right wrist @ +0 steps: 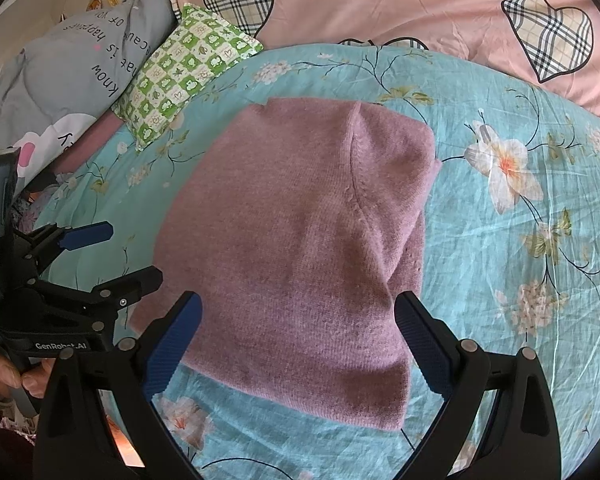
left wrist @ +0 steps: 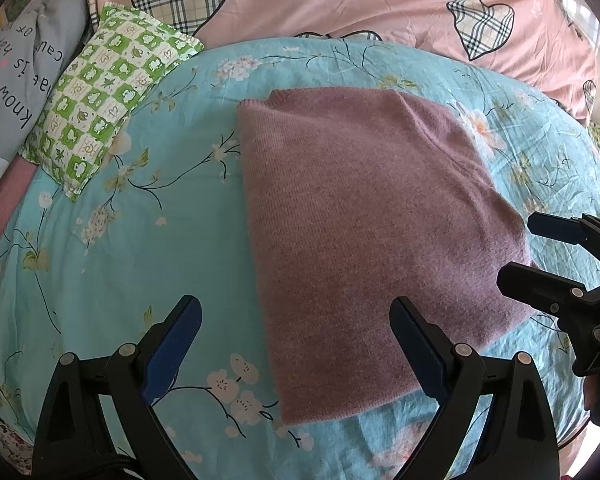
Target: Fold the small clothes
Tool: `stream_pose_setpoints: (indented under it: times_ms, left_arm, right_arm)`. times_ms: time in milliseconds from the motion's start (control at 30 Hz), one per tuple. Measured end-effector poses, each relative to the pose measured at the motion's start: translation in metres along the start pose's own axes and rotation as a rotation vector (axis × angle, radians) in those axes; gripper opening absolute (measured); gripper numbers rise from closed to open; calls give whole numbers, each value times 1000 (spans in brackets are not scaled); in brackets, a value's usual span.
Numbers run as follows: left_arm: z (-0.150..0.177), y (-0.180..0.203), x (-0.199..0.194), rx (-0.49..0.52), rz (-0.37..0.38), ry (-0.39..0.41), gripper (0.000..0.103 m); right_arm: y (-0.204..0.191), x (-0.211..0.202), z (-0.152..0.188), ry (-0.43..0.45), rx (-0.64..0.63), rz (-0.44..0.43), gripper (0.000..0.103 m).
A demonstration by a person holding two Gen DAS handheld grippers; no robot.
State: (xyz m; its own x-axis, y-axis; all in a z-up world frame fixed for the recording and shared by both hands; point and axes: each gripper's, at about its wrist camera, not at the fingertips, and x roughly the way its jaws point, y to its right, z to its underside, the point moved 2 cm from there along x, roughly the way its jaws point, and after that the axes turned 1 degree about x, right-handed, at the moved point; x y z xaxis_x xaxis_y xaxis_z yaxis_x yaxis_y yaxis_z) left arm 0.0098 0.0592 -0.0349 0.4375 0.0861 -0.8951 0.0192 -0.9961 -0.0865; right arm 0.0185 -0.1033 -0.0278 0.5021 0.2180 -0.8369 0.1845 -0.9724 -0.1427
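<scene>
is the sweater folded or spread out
Folded: the sweater lies as a compact rectangle, no sleeves sticking out, with layered edges along its right side.

we are looking at a mauve knit garment [left wrist: 364, 216] lying flat on the bed, folded into a compact, roughly rectangular shape. its ribbed surface is facing up, with a seam [right wrist: 354, 168] running down from the far edge and a lower layer peeking out along its right side.

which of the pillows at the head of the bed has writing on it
The grey pillow, at the far left beside the green checked pillow, carries black lettering. The green one shows only small leaf and flower squares, and the pink bedding has plaid hearts.
</scene>
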Motion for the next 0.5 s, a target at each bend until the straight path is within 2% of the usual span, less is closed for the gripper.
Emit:
stream_pose_setpoints:
  times_ms: [500]
  left_arm:
    - [-3, -2, 1, 4, 4, 6, 95]
  right_arm:
    - [-1, 2, 0, -4, 0, -3, 97]
